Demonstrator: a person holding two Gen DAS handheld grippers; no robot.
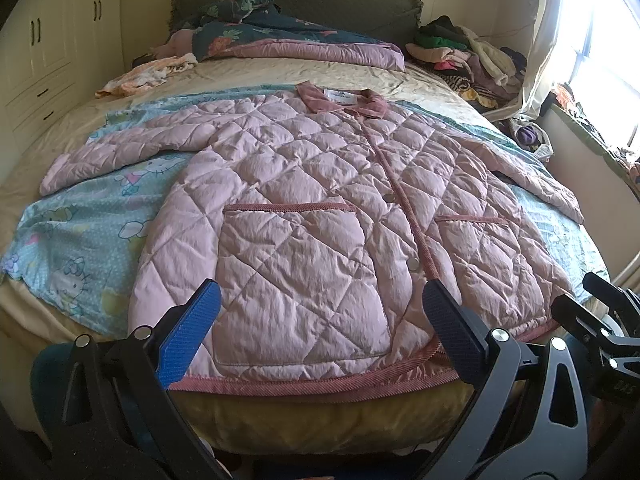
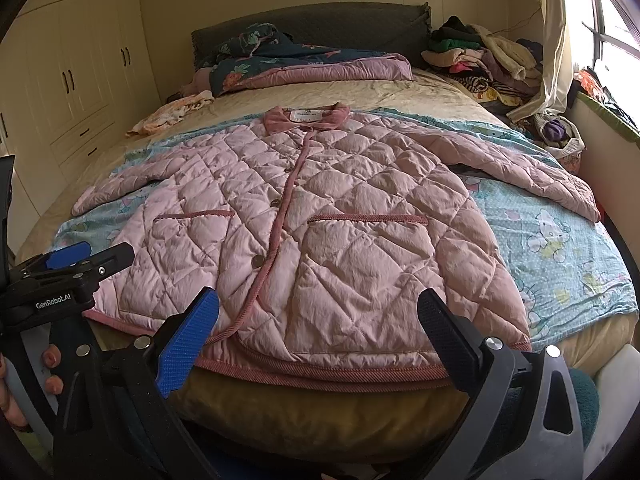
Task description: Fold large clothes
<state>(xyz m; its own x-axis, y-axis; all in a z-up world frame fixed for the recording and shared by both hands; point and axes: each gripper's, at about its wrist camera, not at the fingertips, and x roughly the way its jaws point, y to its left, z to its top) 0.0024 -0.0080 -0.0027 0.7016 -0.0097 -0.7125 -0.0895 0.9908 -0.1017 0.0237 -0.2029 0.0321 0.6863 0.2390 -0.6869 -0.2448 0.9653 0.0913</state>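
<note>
A pink quilted jacket (image 1: 304, 208) lies flat and face up on the bed, buttoned, collar at the far end, both sleeves spread out to the sides. It also shows in the right wrist view (image 2: 320, 216). My left gripper (image 1: 320, 324) is open and empty, hovering just before the jacket's hem on its left half. My right gripper (image 2: 318, 328) is open and empty, just before the hem on the right half. The left gripper also shows at the left edge of the right wrist view (image 2: 80, 260).
The jacket rests on a blue cartoon-print sheet (image 1: 84, 236) over a beige bed (image 1: 320, 412). Folded quilts (image 1: 304, 44) lie at the headboard. A pile of clothes (image 1: 472, 56) sits at the back right. A wardrobe (image 1: 44, 56) stands at the left, a window (image 1: 600, 40) at the right.
</note>
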